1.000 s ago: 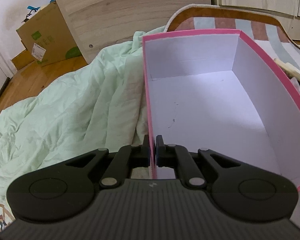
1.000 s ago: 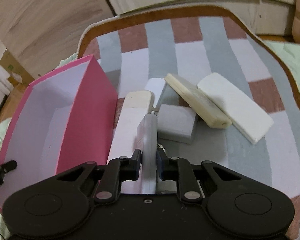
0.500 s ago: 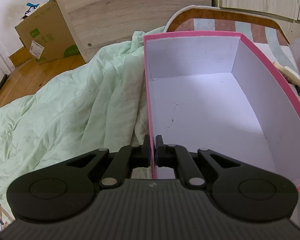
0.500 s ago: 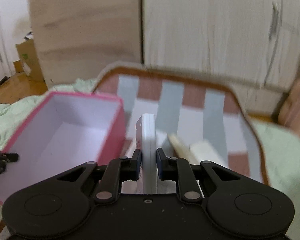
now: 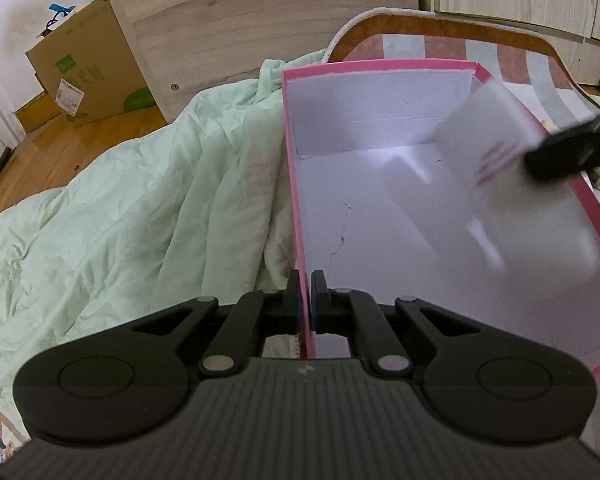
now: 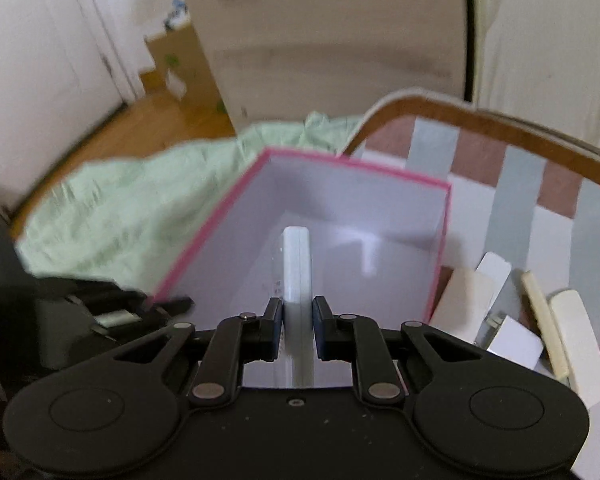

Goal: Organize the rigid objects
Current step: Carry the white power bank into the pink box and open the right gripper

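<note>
Box (image 6: 332, 216) sits empty on the bed, our left gripper (image 5: 305, 294) clamping its wall, our right gripper (image 6: 297, 316) clamping a slab (image 6: 296, 264) above it; others (image 6: 556, 320) await.

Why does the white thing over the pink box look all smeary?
Left wrist view: the flat white rectangular block held by the right gripper is motion-blurred, while the pink cardboard box stays sharp. Right wrist view: the block is sharp, the background blurred.
</note>
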`<state>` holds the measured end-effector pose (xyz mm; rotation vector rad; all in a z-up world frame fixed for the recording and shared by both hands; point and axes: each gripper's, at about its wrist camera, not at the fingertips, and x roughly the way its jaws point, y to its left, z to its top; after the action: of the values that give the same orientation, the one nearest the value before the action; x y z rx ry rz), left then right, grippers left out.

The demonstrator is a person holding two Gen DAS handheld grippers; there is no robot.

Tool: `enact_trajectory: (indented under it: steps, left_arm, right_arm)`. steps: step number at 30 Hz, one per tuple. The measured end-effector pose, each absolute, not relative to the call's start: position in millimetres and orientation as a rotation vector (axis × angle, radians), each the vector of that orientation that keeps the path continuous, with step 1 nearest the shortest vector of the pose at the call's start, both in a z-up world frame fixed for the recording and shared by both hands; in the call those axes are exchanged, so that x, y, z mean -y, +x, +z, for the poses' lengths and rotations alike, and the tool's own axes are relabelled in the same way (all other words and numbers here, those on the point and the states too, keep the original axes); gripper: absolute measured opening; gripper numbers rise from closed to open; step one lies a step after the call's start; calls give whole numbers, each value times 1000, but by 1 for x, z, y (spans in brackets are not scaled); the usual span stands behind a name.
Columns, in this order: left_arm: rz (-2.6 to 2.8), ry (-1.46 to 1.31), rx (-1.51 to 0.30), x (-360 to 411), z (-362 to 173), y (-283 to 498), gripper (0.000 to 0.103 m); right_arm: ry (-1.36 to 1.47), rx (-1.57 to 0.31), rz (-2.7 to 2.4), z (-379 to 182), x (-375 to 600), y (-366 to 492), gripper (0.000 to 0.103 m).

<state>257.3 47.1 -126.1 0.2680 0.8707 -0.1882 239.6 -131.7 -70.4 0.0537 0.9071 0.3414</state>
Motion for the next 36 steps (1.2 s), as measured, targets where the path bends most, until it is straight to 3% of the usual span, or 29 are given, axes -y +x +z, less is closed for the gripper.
enact_trajectory:
  steps: [11,22,32,36]
  left_arm:
    - [-188,260,-873,-47,-128,256,3]
    - [-194,195,-890,-53,-126,258,3]
    - [-197,185,-893,-54,-126,257,3]
    - [-198,192,-895,-53,-127,257,3]
  right_arm:
    - [-280,-957,196,-116,95,259,20]
    - [-4,-1084,242,-135,91,271,19]
    - [650,-1240,267,-169,121,287,22]
    - [542,-1170,264,-149,126,277,25]
